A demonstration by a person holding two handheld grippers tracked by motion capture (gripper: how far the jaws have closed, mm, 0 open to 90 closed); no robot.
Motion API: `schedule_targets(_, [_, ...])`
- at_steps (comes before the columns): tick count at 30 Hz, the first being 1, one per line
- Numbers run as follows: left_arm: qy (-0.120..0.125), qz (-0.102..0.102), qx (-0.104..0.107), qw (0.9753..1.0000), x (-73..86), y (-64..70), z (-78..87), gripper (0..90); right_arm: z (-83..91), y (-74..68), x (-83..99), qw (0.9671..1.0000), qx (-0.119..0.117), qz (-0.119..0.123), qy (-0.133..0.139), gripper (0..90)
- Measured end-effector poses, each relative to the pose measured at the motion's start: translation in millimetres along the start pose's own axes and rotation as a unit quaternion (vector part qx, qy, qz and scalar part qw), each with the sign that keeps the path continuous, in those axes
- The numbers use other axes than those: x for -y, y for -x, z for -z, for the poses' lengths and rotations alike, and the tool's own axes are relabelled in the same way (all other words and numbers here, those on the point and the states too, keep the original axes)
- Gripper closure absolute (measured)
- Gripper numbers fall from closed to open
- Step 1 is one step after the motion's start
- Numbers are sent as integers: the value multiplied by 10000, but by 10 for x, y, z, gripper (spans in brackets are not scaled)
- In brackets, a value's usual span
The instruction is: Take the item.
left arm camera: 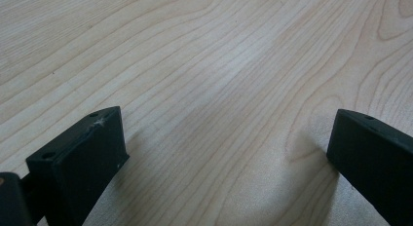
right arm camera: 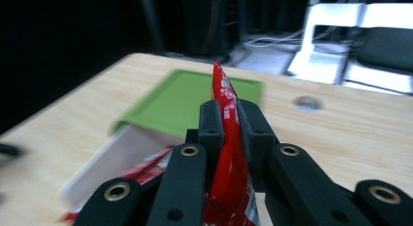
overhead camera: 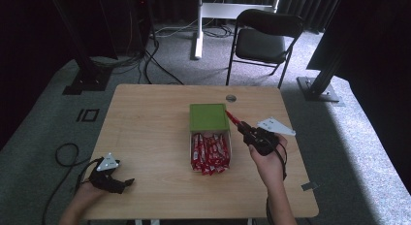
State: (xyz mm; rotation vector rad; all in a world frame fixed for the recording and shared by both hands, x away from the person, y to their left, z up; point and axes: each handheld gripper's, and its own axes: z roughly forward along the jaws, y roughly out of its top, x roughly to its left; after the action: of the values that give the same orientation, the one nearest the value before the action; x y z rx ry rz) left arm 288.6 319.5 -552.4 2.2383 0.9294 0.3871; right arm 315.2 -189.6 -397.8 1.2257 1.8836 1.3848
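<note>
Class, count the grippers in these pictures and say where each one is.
2. The left gripper rests open at the table's near left corner; the right gripper holds a red packet beside the box.

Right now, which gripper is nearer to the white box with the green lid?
Right. The right gripper is just beside the white box, at its right edge, shut on a red packet. The left gripper rests far off near the table's front left corner, jaws open.

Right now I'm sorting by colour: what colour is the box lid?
Green; the lid shows best in the high view.
</note>
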Motion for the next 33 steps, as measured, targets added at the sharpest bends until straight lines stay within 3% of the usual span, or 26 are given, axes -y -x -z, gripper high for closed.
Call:
schedule_targets(7, [2,-8,-3,10000,0,-1,0,15,-202,191,130,9983,529,-251,-14,822])
schedule_targets(14, [-4,-6,-1,10000,0,-1,1,15,-412,360,372,9925,1050,-621,62,821])
schedule_targets(18, [-3,-5,-1,10000,0,-1,0,15,-564,413,545,9896,1242,-714,-146,822])
schedule_targets(23, [-3,-5,0,10000,0,-1,1,15,-726,456,748,9860,1316,-970,-337,821])
schedule_targets(33, [-1,-4,-1,10000,0,0,0,15,-972,466,1019,9810,1364,-1178,-725,820])
